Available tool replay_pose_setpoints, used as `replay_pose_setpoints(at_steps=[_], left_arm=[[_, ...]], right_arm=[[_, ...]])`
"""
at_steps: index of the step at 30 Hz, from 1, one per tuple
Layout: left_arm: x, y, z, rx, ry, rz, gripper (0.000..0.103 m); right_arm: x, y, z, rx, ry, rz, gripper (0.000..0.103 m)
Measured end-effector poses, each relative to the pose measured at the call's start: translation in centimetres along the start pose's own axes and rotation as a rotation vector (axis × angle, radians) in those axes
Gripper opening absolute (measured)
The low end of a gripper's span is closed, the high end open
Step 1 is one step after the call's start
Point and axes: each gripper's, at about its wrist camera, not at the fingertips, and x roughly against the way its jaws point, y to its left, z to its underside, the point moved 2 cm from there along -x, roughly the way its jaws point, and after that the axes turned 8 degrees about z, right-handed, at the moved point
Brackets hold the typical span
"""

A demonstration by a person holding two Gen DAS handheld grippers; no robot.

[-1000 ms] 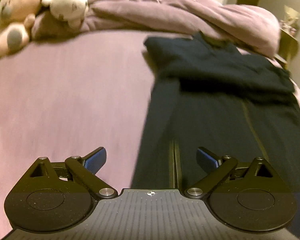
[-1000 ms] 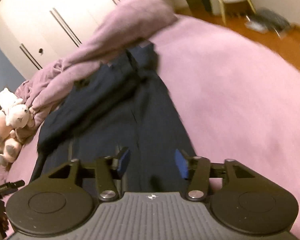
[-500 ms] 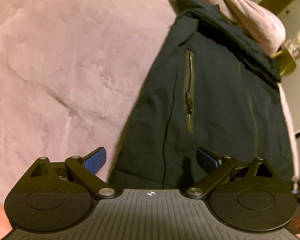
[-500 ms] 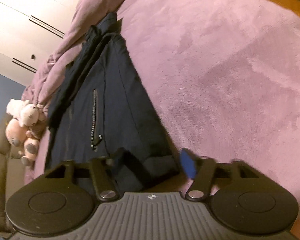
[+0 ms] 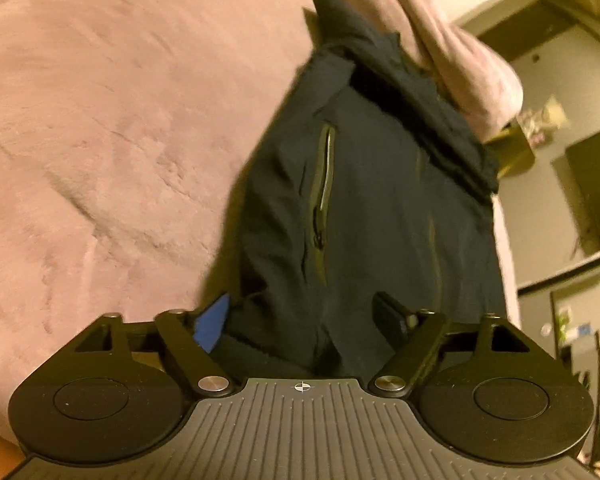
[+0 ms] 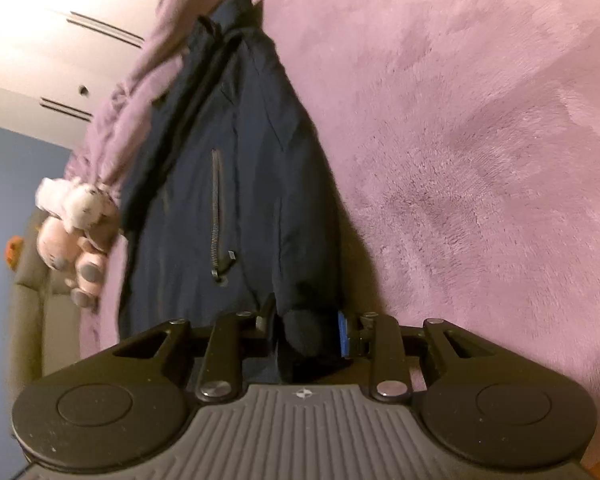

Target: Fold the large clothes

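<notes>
A dark navy jacket lies flat on the pink bed cover, its zip pocket facing up. My left gripper is low over the jacket's near hem. Its jaws are closing but still wide, with the hem's left corner between the pads and not pinched. In the right wrist view the jacket runs away from me. My right gripper is closing, and a bunched roll of the hem's right corner fills the gap between its pads.
A crumpled mauve duvet lies beyond the jacket's far end. Plush toys sit at the bed's far left, near a grey headboard. White wardrobe doors stand behind. Bare pink bed cover spreads to the right of the jacket.
Both grippers came down to the jacket's near hem. The right jaws narrowed onto the hem's right corner. The left jaws started narrowing around the left corner.
</notes>
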Motion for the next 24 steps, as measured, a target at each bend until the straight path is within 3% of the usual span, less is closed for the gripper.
replay_pose_setpoints(at_steps=[3, 5, 9, 12, 17, 21, 24], left_arm=[[-1.3, -0.3, -0.1, -0.027, 0.052, -0.028, 0.087], [-1.9, -0.7, -0.5, -0.029, 0.063, 0.005, 0.084], [-1.9, -2.7, -1.3, -0.045, 0.059, 0.075, 0.038], [-1.4, -4.3, -2.3, -0.056, 0.019, 0.14, 0.031], [-0.3, -7.5, -6.3, -0.052, -0.118, 0.266, 0.027], [-0.8, -9.1, -10.6, -0.043, -0.217, 0.283, 0.026], [-1.8, -8.8, -14.1, 0.029, -0.285, 0.272, 0.024]], right_arm=[[-0.5, 0.4, -0.2, 0.014, 0.011, 0.01, 0.028], [-0.2, 0.8, -0.1, 0.039, 0.009, 0.014, 0.025], [0.3, 1.6, -0.4, 0.04, 0.009, -0.035, 0.017], [0.7, 2.8, -1.1, 0.034, -0.004, -0.097, 0.016], [1.2, 5.3, -3.3, -0.01, -0.041, -0.224, 0.014], [1.0, 8.3, -7.3, -0.019, -0.117, -0.287, 0.014], [0.4, 10.8, -10.9, 0.003, -0.202, -0.27, 0.013]])
